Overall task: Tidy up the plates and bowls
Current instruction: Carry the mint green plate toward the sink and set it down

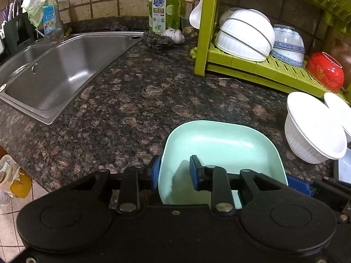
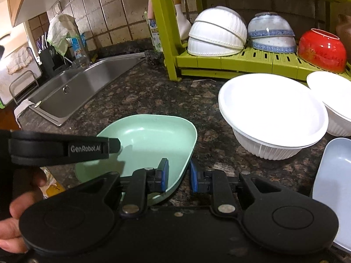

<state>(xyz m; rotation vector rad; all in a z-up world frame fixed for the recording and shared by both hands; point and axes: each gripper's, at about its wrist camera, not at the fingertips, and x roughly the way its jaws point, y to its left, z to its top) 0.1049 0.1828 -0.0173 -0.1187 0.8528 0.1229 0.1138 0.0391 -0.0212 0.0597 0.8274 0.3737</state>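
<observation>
A mint-green square plate [image 1: 221, 146] [image 2: 149, 135] lies on the dark granite counter. My left gripper [image 1: 175, 172] is open, its jaws straddling the plate's left rim, one pad outside and one over the plate's inside. My right gripper [image 2: 178, 176] is open too and straddles the opposite rim with a narrower gap. Upside-down on the green rack [image 1: 201, 43] [image 2: 219, 61] are stacked white bowls [image 1: 245, 35] [image 2: 217, 32], blue-patterned bowls [image 1: 288, 43] [image 2: 271, 32] and a red bowl [image 1: 325, 72] [image 2: 321, 50].
A ribbed white bowl [image 1: 313, 129] [image 2: 272, 114] and a second one [image 2: 333, 94] stand on the counter before the rack, with a pale blue plate [image 2: 333, 186] at the right. The steel sink [image 1: 54, 72] is at the left. Dish soap [image 1: 164, 4], a scourer [image 1: 158, 40] and garlic [image 1: 175, 35] sit behind.
</observation>
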